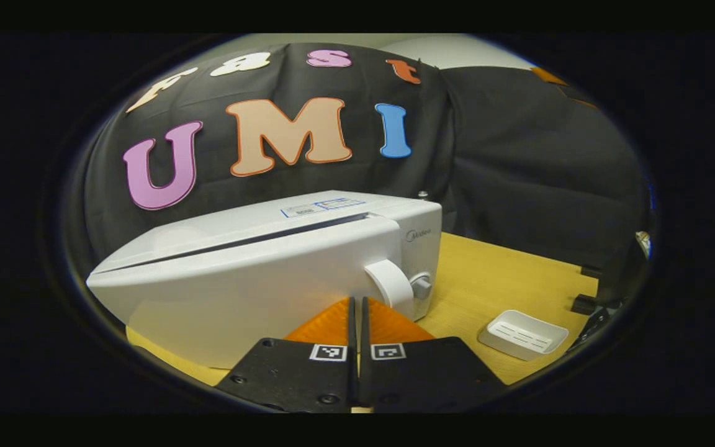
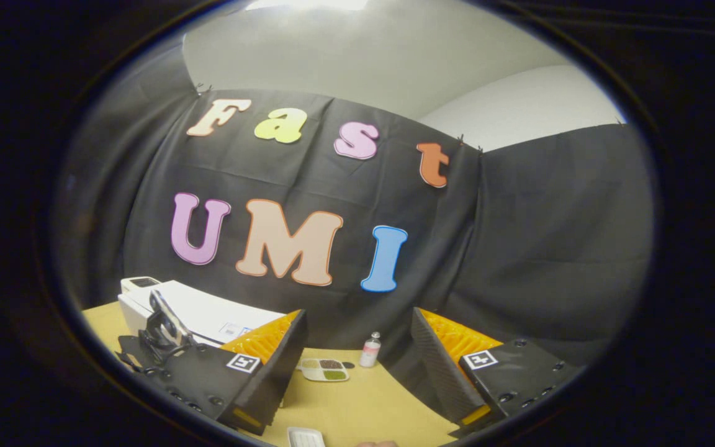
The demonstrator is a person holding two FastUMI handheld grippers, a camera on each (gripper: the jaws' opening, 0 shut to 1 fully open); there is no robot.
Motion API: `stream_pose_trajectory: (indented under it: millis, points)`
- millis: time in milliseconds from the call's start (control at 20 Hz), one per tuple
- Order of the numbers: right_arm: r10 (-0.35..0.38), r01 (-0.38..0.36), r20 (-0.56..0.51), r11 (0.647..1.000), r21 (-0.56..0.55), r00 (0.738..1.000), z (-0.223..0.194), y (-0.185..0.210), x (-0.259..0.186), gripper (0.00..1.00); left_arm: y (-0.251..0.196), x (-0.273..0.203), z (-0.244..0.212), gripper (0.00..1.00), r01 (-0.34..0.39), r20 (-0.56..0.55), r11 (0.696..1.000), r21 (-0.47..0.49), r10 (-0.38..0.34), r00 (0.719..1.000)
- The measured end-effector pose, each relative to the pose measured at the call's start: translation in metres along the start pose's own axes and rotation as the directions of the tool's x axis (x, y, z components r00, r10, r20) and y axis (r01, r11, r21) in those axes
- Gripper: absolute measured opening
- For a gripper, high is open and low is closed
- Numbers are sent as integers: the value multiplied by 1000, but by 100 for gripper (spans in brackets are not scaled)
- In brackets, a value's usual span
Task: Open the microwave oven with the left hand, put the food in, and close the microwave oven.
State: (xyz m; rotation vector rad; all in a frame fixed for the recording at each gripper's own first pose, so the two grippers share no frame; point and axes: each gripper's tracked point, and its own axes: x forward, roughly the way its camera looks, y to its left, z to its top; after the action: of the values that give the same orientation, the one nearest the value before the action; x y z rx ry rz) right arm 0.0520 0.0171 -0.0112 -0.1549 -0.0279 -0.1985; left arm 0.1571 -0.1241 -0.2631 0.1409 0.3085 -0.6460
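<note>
- In the left gripper view, the left gripper is seen with its two fingers drawn fully together, only a thin slit left between them and nothing pinched there.
- Its fingertips are held just in front of the white microwave oven, close to the lower front face; whether contact is made cannot be told.
- The door of the microwave oven is seen closed, with a dark seam running along its upper edge.
- A large round dial and a smaller knob are found at the right end of the oven front, just beyond the fingertips.
- The oven is set on a light wooden table; a small white ribbed tray is laid on the table to the right, well apart from the oven.
- In the right gripper view, the right gripper is held with its fingers spread wide apart and nothing between them.
- Between those spread fingers, farther off on the table, a divided dish of food is seen, with dark and green portions in its compartments.
- A small bottle is stood upright just beside the dish, to its right.
- The microwave oven is seen at the left, partly hidden behind the left finger.
</note>
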Motion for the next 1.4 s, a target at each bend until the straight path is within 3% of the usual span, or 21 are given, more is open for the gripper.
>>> stream_pose_trajectory:
  millis: [300,350,450,600,850,1050,1250,1400]
  points:
    - [-5,5,-6,1000,24,1000,6,7,5,100,4,10,8,1,12,49,1000,-20,-11,999]
    - [-7,7,-3,1000,28,1000,7,7,6,96,6,19,5,2,20,13,999,-47,-19,1000]
    - [-1,1,-10,999,42,1000,6,13,7,100,4,13,1,0,49,17,991,-126,-47,999]
    - [10,-9,-19,999,52,1000,1,24,9,97,24,-3,-4,0,-41,-14,995,-90,40,999]
    - [25,-23,-29,997,68,999,-6,39,9,96,38,-58,44,0,-78,87,993,-89,85,993]
    - [46,-43,-26,994,95,999,-7,53,13,97,73,-118,125,1,-155,218,975,-160,187,958]
    - [91,-89,-9,988,126,996,0,70,17,97,107,-172,184,1,-252,328,945,-206,310,892]
    - [135,-132,-9,979,154,991,0,81,19,97,104,-191,198,71,-291,334,940,-179,337,880]
